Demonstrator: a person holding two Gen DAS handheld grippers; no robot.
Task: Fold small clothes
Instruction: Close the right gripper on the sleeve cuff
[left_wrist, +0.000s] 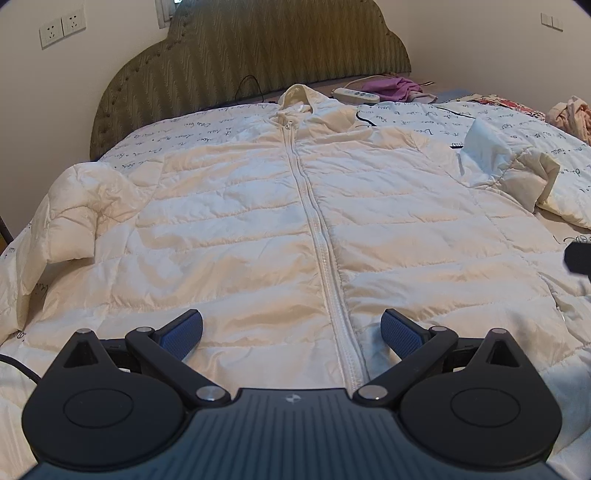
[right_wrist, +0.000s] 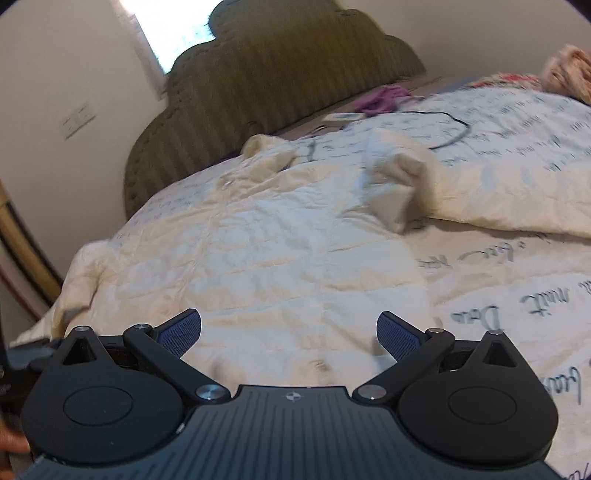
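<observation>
While zipped flat, the jacket (left_wrist: 314, 221) points hood-first toward the headboard (left_wrist: 251, 48).

A white quilted puffer jacket (left_wrist: 236, 229) lies face up and zipped shut on the bed (left_wrist: 436, 122), spread flat with its hood (left_wrist: 295, 98) toward the headboard. Its zipper (left_wrist: 314, 229) runs straight down the middle. Both sleeves are bent back near the shoulders, one sleeve (right_wrist: 399, 188) standing up crumpled.

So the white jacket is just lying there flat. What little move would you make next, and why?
Probably move the left gripper to the left sleeve to fold it inward: the jacket lies zipped and flat, both grippers are open and empty, and the right gripper is blurred.
</observation>
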